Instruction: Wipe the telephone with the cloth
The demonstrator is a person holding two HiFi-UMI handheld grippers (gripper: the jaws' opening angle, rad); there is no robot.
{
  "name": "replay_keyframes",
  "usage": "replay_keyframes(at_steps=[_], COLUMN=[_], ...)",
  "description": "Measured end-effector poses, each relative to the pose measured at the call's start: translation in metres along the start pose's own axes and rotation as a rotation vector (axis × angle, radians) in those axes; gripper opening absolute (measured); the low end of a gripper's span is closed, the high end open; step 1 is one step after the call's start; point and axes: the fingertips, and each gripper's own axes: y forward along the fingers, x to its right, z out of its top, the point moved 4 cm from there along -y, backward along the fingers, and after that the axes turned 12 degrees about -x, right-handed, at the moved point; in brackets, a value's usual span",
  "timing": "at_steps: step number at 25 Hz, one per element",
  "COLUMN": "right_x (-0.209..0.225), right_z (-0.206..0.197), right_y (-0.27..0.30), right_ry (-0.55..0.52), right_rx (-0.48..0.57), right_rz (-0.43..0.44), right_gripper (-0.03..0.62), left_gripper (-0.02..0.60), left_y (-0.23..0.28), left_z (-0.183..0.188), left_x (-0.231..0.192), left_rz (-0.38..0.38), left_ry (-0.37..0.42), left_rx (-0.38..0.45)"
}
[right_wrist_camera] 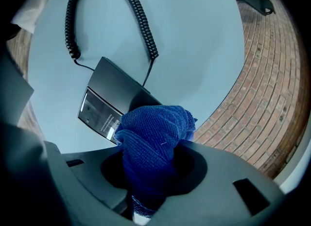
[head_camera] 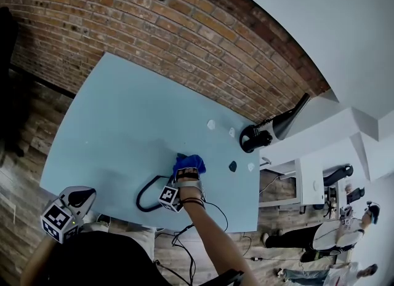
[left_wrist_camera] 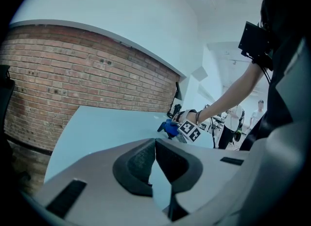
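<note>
My right gripper (right_wrist_camera: pixel 153 164) is shut on a bunched blue cloth (right_wrist_camera: pixel 153 137), which it holds over the near end of a black telephone (right_wrist_camera: pixel 119 94) with a small display. The phone's coiled cord (right_wrist_camera: pixel 141 21) loops across the light blue table (head_camera: pixel 135 131). From above, the cloth (head_camera: pixel 188 163) and the right gripper (head_camera: pixel 184 179) cover most of the phone; the cord (head_camera: pixel 144 200) curves out to the left. My left gripper (head_camera: pixel 69 210) hangs off the table's near left corner with its pads together and nothing between them (left_wrist_camera: pixel 155 145). It looks toward the cloth (left_wrist_camera: pixel 171 128).
A black stand-like device (head_camera: pixel 266 132) sits at the table's far right corner. Small white and dark bits (head_camera: pixel 233 166) lie on the table to the right of the phone. A brick wall (head_camera: pixel 154 20) runs behind the table. People stand at the lower right (head_camera: pixel 332 235).
</note>
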Motion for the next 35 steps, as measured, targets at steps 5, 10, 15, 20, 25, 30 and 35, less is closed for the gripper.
replay_keyframes(at_steps=[5, 10, 15, 20, 25, 30, 35], right_x=[-0.008, -0.014, -0.024, -0.033, -0.040, -0.045, -0.051], right_z=[0.003, 0.007, 0.014, 0.026, 0.027, 0.030, 0.035], right_y=[-0.005, -0.013, -0.019, -0.026, -0.031, -0.036, -0.041], right_ry=[-0.010, -0.010, -0.014, 0.001, -0.007, -0.005, -0.008], right_rx=[0.007, 0.012, 0.032, 0.065, 0.062, 0.067, 0.078], right_rz=[-0.004, -0.002, 0.001, 0.002, 0.024, 0.017, 0.016], right_gripper=[0.144, 0.144, 0.144, 0.144, 0.144, 0.144, 0.144], left_gripper=[0.008, 0.008, 0.008, 0.008, 0.008, 0.008, 0.008], left_y=[0.001, 0.000, 0.004, 0.005, 0.007, 0.007, 0.006], left_z=[0.000, -0.002, -0.004, -0.005, -0.005, -0.005, -0.007], left_x=[0.001, 0.000, 0.000, 0.000, 0.003, 0.003, 0.004], left_rz=[-0.002, -0.003, -0.011, -0.016, -0.024, -0.025, -0.023], left_ry=[0.002, 0.001, 0.005, 0.007, 0.011, 0.007, 0.007], left_rx=[-0.001, -0.003, -0.013, -0.021, -0.024, -0.026, -0.026])
